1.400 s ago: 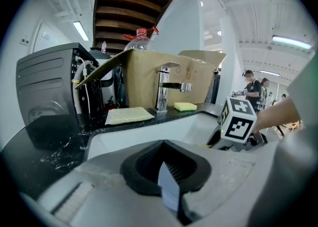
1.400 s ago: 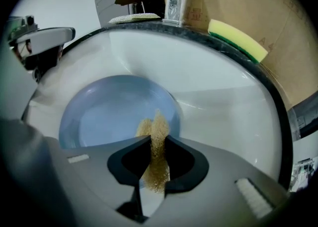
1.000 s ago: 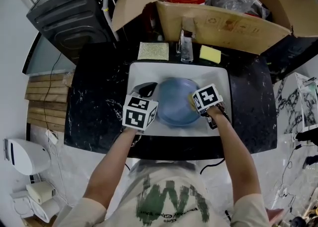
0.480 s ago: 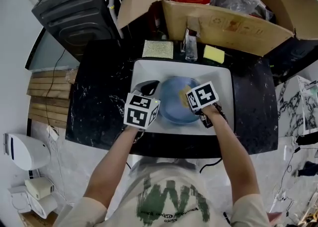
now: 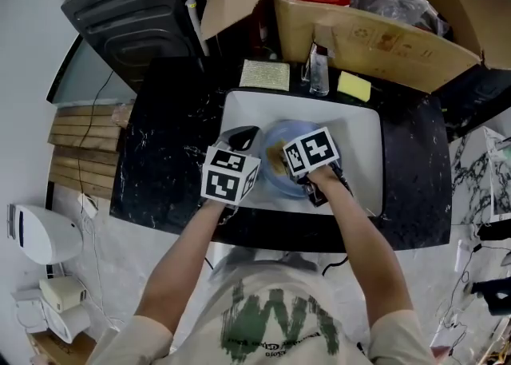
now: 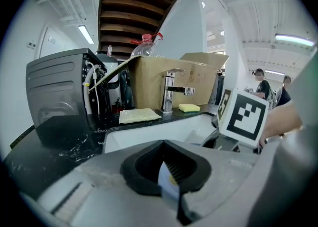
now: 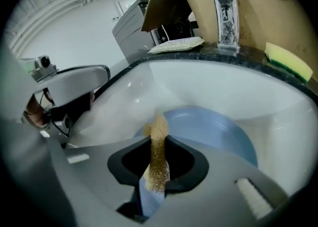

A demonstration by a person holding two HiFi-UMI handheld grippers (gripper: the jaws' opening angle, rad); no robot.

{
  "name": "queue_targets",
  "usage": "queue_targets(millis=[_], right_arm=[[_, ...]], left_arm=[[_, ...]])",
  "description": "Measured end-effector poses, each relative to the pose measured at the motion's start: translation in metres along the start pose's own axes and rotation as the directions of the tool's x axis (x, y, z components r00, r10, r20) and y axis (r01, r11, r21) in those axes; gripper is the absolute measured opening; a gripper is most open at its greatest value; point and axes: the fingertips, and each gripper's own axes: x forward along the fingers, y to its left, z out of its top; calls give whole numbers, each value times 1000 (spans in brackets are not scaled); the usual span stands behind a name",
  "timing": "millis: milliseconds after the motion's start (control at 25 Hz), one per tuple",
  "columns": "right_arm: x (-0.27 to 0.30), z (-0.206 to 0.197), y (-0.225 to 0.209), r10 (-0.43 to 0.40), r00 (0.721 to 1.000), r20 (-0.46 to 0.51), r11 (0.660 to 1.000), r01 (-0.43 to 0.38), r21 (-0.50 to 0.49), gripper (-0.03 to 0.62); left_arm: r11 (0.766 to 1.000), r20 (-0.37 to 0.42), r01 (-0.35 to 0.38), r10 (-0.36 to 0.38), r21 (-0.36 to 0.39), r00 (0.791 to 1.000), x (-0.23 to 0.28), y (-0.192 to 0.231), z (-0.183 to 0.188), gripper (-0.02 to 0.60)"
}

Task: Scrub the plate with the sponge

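Note:
A blue plate (image 5: 281, 183) lies tilted in the white sink (image 5: 361, 141). My left gripper (image 5: 239, 139) is at the plate's left rim; in the left gripper view a thin pale-blue edge of the plate (image 6: 165, 182) sits pinched in the left gripper (image 6: 166, 171). My right gripper (image 5: 281, 157) is over the plate, shut on a tan scouring sponge (image 7: 159, 144). The sponge stands on edge in the right gripper (image 7: 158, 164) and its far end touches the plate (image 7: 213, 131). In the head view the sponge (image 5: 275, 156) shows near the plate's left-middle.
A chrome faucet (image 5: 319, 68) stands behind the sink. A yellow sponge (image 5: 354, 85) and a pale scouring cloth (image 5: 265, 75) lie on the black counter (image 5: 160, 156). An open cardboard box (image 5: 383, 36) and a black appliance (image 5: 128, 8) stand at the back.
My right gripper has carried the sponge leftward across the plate, from its right side toward the left-middle. The left gripper has kept its hold at the left rim.

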Motion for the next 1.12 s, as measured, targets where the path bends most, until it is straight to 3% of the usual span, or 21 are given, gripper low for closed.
queue_targets(millis=[360, 1120], right_arm=[[16, -20, 15, 34, 997, -69, 999, -34, 4, 72], [-4, -60, -10, 20, 984, -174, 999, -25, -29, 72]], left_arm=[[1000, -7, 1, -1, -3, 1000, -3, -1, -6, 2], [999, -18, 31, -31, 11, 999, 2, -16, -9, 2]])
